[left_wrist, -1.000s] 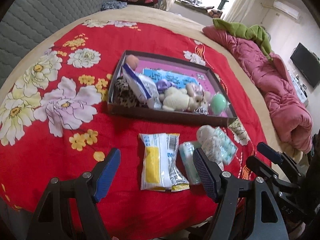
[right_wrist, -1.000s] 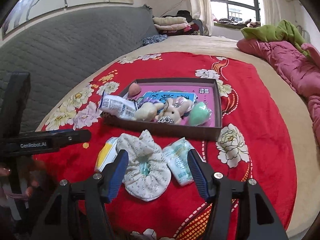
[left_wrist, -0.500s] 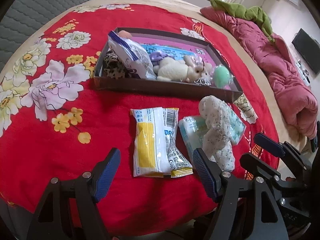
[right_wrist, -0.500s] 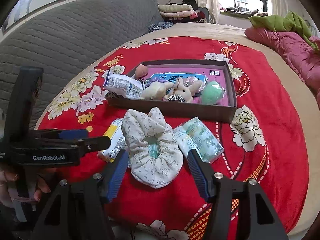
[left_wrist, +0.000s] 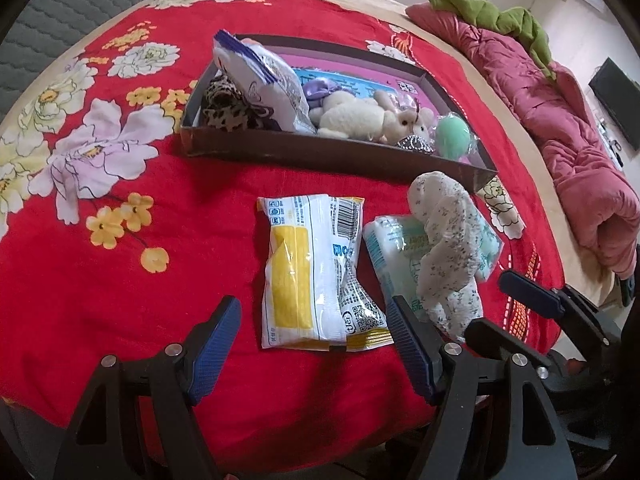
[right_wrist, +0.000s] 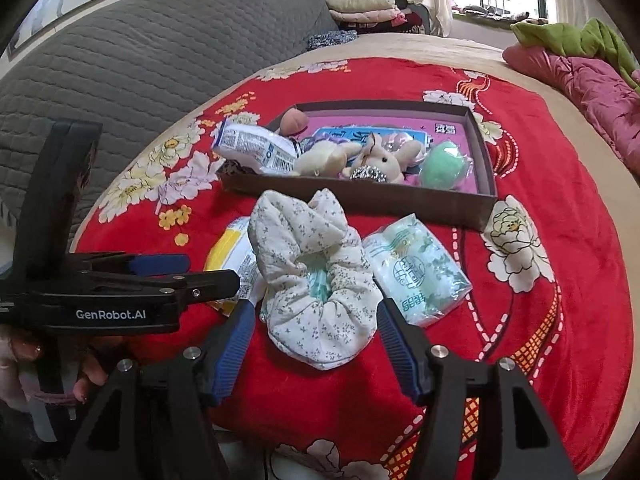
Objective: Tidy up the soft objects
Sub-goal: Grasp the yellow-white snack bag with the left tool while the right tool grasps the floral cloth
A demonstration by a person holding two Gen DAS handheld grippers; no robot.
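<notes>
On the red flowered bedspread lie a yellow-white snack packet [left_wrist: 312,268], a green-white tissue pack [left_wrist: 384,248] and a white floral fabric pouch [left_wrist: 444,240] resting on that pack. Behind them a shallow brown box [left_wrist: 320,152] holds a plush rabbit [left_wrist: 360,116], a green ball [left_wrist: 452,138], a white-blue packet [left_wrist: 260,76] and leopard-print fabric [left_wrist: 228,104]. My left gripper [left_wrist: 312,344] is open over the near end of the snack packet. My right gripper [right_wrist: 314,320] straddles the fabric pouch [right_wrist: 316,276]; its jaws are opening and the pads do not press it.
A pink quilt [left_wrist: 560,120] with a green cloth [left_wrist: 500,16] fills the bed's right side. A grey quilted headboard [right_wrist: 140,60] runs along the left, and folded clothes [right_wrist: 368,4] lie at the back. A hand [right_wrist: 24,356] holds the left gripper. The bed's edge is just below both grippers.
Both grippers have sunk toward the bedspread and tipped downward, so the loose items look larger and closer. The fabric pouch now sits between the right fingers. No object has moved.
</notes>
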